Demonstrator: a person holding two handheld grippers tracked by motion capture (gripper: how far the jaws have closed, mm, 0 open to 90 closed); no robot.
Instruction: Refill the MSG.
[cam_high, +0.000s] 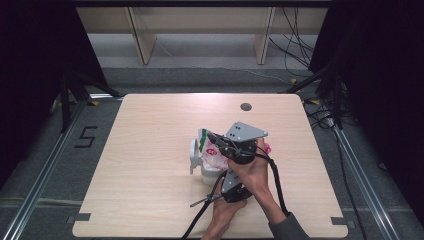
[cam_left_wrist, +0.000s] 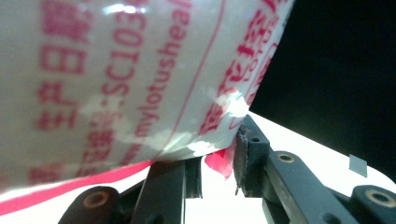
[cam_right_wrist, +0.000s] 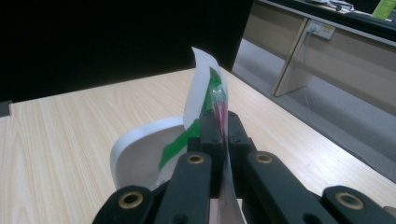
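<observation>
Holding a printed plastic bag (cam_high: 216, 156) between your two claws, you have it lifted over the middle of the bench (cam_high: 150, 130), just above a white cup (cam_high: 207, 175) with a white lid (cam_high: 194, 155) hinged open to its left. From the high view, the right claw (cam_high: 216, 140) reaches in from above and grips the bag's upper edge, while the left claw (cam_high: 227, 192) sits lower and nearer you. Judging by that spread, you seem to be keeping the bag taut so it can be opened or tipped toward the cup.

Along the left claw (cam_left_wrist: 219, 163), the bag (cam_left_wrist: 130, 79) hangs very close: milky translucent film with red lettering and a red line near its bottom. Its torn lower corner sits between the jaws, which stand slightly apart there; I cannot tell whether they actually pinch it.

Along the right claw (cam_right_wrist: 219, 126), the jaws are pressed together on a thin upright edge of the bag (cam_right_wrist: 205, 88), white with a green stripe and a pink streak at the pinch. The edge stands vertical, so the hold looks firm. Behind it lies the round white lid (cam_right_wrist: 140, 149) on the bench (cam_right_wrist: 70, 135).
</observation>
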